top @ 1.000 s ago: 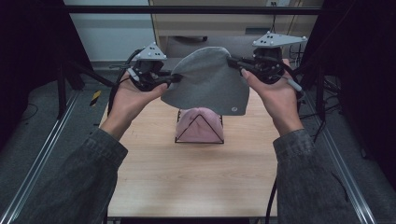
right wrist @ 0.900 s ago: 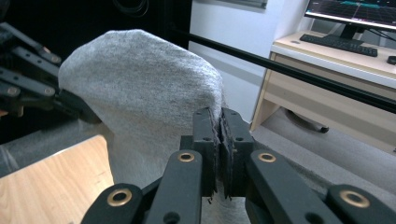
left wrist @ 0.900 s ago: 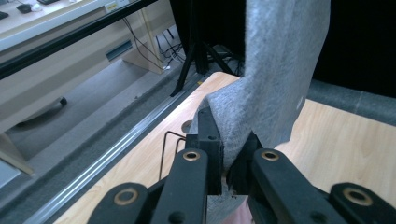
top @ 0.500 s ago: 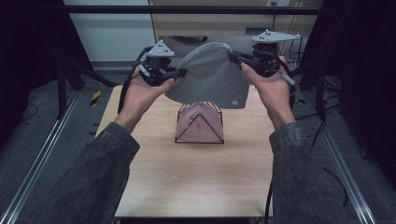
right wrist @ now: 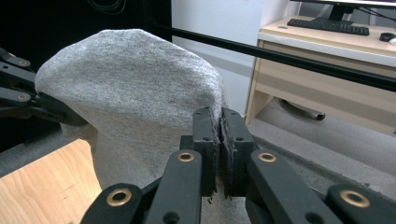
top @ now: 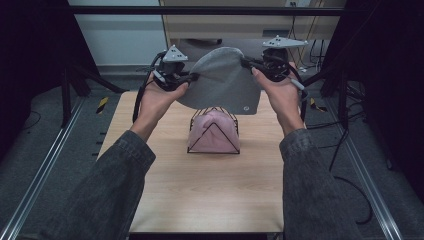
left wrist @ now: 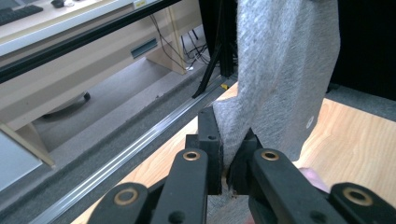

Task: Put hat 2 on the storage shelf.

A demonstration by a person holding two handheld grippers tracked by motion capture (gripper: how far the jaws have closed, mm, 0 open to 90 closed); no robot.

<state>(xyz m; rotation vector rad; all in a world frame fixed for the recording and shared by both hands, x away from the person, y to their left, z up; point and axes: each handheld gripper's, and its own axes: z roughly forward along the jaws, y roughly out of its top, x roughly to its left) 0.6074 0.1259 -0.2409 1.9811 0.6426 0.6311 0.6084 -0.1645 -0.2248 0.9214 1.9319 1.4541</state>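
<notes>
With my left fingers (top: 192,76) and right fingers (top: 246,63) each clenched on a side of the grey beanie (top: 225,75), I had carried it forward and lower toward the worktop's (top: 165,180) far edge, hanging over the pink-capped wire stand (top: 213,132), ready for fitting.

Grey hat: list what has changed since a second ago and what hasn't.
Both hands carried the grey hat farther from the person, now behind and above the wire stand. Left gripper and right gripper stay clamped on its edges. The pink hat on the stand stayed put.
</notes>
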